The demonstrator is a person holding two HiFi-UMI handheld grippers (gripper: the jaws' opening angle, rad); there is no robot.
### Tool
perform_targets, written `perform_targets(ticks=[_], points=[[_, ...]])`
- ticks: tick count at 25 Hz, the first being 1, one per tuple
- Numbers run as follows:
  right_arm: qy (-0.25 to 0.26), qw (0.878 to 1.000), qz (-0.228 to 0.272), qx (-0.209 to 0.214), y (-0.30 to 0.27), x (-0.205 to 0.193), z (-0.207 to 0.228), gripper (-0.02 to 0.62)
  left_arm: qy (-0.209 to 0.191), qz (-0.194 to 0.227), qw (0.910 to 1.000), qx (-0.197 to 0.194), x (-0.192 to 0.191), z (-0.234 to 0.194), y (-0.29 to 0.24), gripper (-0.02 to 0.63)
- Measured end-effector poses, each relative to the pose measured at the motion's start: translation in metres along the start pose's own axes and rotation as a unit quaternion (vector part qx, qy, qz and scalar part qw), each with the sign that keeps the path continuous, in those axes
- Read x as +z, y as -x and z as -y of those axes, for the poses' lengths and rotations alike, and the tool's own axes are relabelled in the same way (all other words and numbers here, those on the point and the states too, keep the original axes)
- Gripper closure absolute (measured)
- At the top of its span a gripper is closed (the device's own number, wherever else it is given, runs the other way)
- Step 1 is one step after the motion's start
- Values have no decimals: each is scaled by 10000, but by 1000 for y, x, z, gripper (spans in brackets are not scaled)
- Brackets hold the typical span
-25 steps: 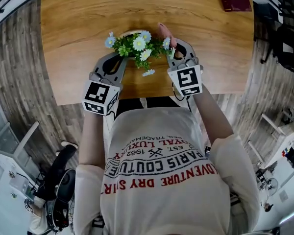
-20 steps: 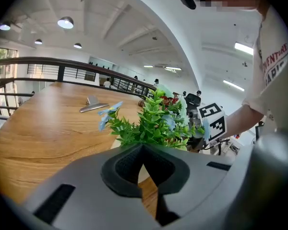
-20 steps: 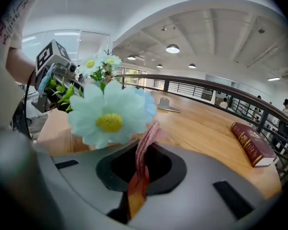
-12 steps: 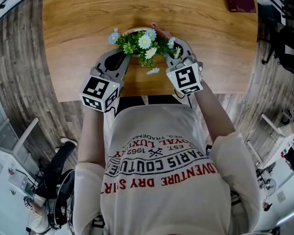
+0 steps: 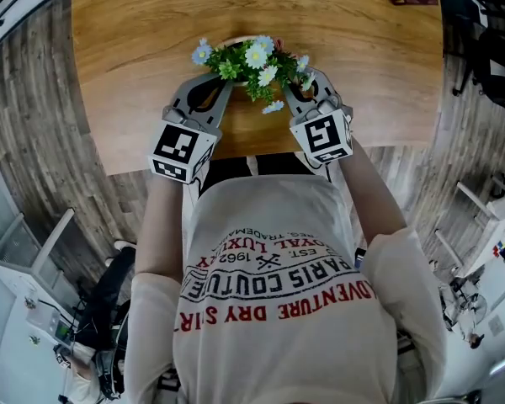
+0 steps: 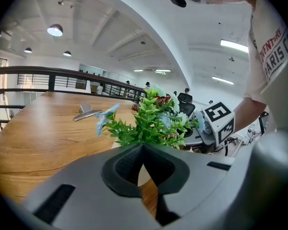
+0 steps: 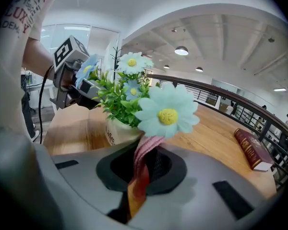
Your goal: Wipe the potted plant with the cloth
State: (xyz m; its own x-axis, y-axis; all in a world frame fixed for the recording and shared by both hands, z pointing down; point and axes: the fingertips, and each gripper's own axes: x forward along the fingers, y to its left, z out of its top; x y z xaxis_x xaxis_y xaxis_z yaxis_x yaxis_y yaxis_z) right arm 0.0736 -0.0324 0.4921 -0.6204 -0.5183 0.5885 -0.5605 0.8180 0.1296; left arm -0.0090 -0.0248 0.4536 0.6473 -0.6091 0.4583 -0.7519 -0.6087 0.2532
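Pinching the limp cloth (image 7: pixel 137 176), the right gripper (image 7: pixel 144 150) sat beside the potted plant (image 5: pixel 251 66); the left gripper (image 6: pixel 143 145) was closed, empty. Leaves (image 7: pixel 116 102) judged flimsy; pot (image 7: pixel 116 134) light, best steadied low.

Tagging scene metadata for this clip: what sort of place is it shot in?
Probably an open-plan office or co-working space, maybe an upper level. A long wooden table runs beside a dark railing, round ceiling lights hang overhead, and an office chair stands in the background.
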Motion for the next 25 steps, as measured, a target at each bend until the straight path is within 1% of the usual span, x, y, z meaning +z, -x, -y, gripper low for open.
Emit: perform_targets(ticks=[4, 8, 11, 15, 17, 20, 25], points=[[-175, 9997, -25, -163, 4, 0, -9, 555, -34, -68, 9999, -79, 1, 0, -1, 589], [-375, 9987, -81, -343, 6, -5, -22, 555, 69, -232, 9995, -186, -1, 0, -3, 590], [-485, 9976, -68, -488, 5, 0, -29, 555, -46, -368, 9990, -232, -1, 1, -5, 589], [-915, 9938, -73, -633, 3, 1, -38, 555, -87, -460, 9983, -343, -2, 1, -7, 589], [-1049, 9924, -81, -645, -2, 2, -48, 555, -129, -482, 9979, -416, -2, 1, -8, 589], [-956, 9935, -79, -605, -8, 8, -65, 555, -218, -449, 9974, -518, -1, 2, -7, 589], [-808, 9957, -35, -460, -17, 23, -87, 555, -233, -445, 9965, -662, 2, 4, -6, 589]])
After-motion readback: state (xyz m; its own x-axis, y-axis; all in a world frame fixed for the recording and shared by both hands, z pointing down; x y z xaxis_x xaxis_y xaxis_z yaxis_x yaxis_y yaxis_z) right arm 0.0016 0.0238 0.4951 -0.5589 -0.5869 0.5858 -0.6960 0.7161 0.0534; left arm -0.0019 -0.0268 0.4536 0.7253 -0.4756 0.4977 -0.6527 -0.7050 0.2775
